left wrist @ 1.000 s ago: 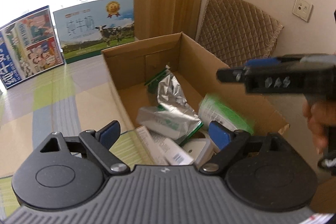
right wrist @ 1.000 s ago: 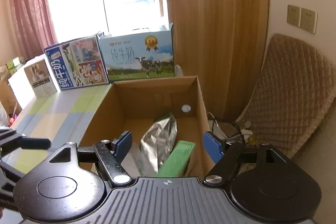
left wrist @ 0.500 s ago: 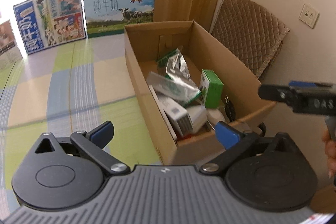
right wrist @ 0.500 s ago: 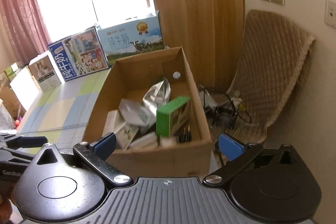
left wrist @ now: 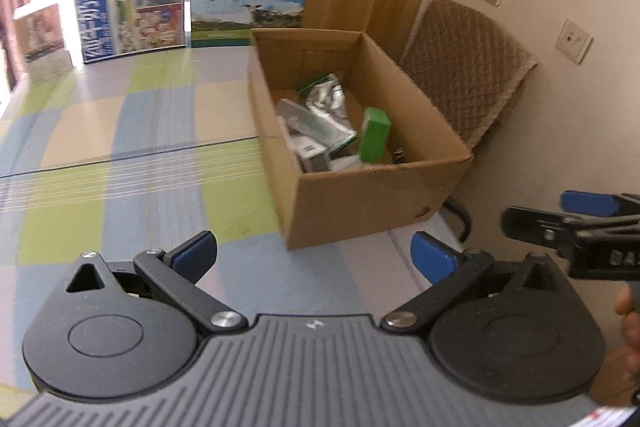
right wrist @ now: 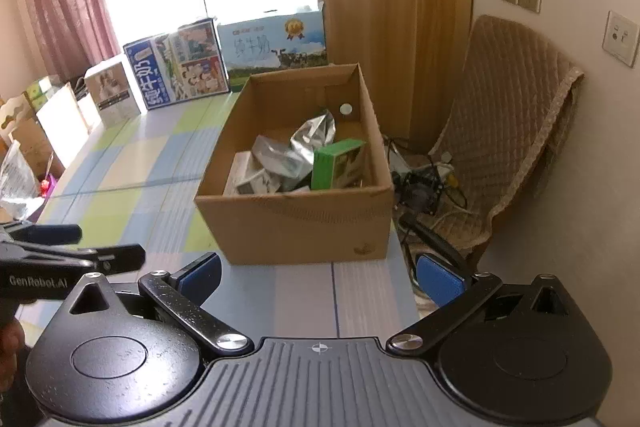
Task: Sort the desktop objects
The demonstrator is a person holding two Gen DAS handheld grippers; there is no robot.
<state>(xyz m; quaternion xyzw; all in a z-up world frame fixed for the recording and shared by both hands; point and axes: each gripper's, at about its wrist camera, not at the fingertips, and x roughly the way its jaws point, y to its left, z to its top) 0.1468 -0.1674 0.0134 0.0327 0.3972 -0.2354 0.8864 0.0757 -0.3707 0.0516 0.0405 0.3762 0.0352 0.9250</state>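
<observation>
Blue-padded jaws of the left gripper point(left wrist: 314, 253) and right gripper point(right wrist: 320, 273) stood wide and empty, both drawn back since a second earlier, when they hung right over the cardboard box point(right wrist: 294, 223). That box now sat at twelve o'clock on the checked tablecloth point(left wrist: 120, 163), holding a green carton point(right wrist: 338, 163) and silver pouch point(right wrist: 314, 135).

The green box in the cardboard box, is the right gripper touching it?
Apart. In the right wrist view, the right gripper is open with nothing between its pads, on the near side of the cardboard box; the green box sits inside.
</observation>
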